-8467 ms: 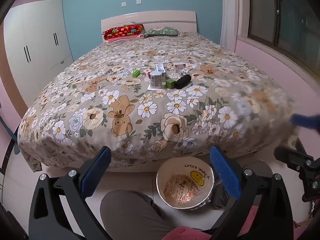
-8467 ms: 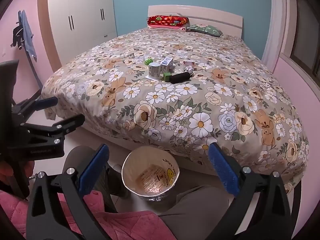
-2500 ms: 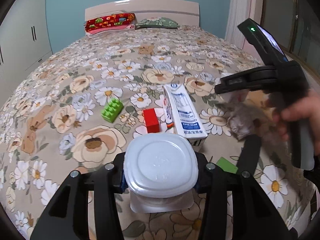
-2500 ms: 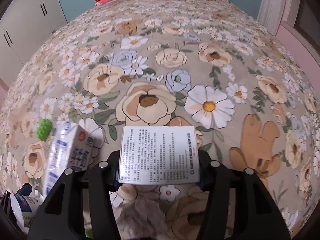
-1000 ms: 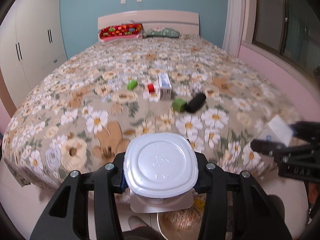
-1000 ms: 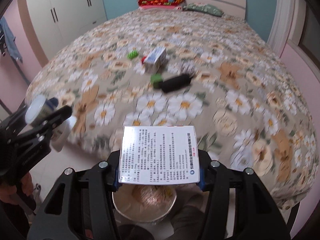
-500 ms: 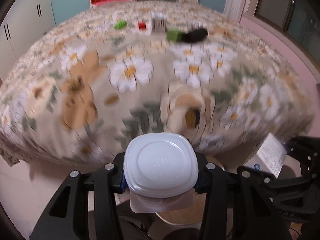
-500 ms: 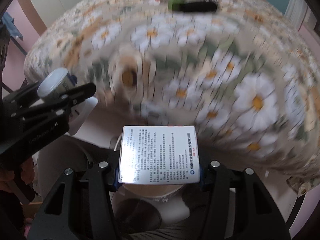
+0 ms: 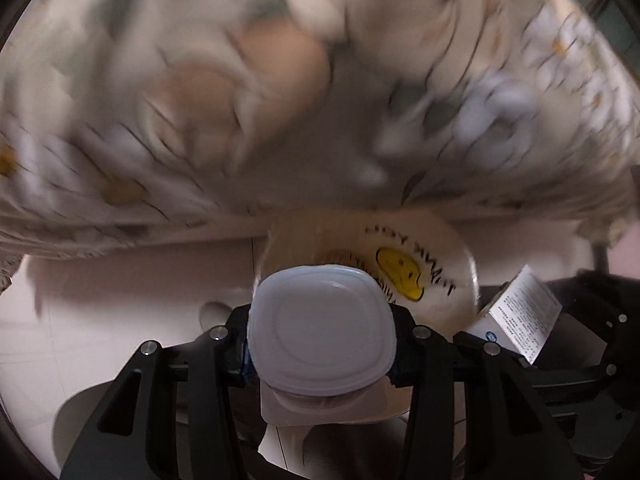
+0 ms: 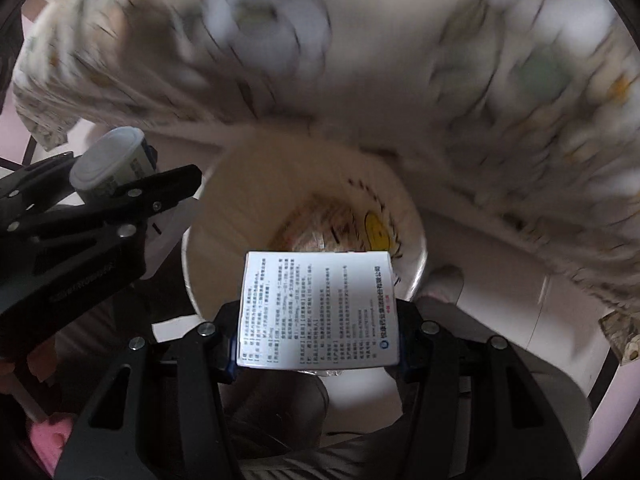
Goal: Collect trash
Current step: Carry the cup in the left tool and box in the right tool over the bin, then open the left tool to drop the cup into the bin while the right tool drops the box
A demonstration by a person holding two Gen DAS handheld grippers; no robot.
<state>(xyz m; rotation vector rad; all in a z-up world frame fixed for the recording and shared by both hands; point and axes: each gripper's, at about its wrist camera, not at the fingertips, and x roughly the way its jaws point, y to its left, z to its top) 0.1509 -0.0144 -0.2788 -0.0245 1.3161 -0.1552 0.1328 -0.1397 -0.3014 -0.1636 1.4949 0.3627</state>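
Above the open trash bin [image 10: 208, 264] at the foot of the flowered bed [image 9: 200, 100], the left gripper [image 9: 320, 348] has its jaws pinching a white plastic cup [image 9: 320, 332]. Just beside it, the right gripper [image 10: 316, 344] has its jaws clamped on a printed white box [image 10: 316, 308], poised over the bin's mouth.

Waste bin [image 9: 448, 264], inner wall: yellow smiley face with black hand-lettered capitals, reversed, reading "THANK YOU" as far as can be made out. White carton [image 10: 318, 310]: dense small print with a blue round logo, too fine to read.
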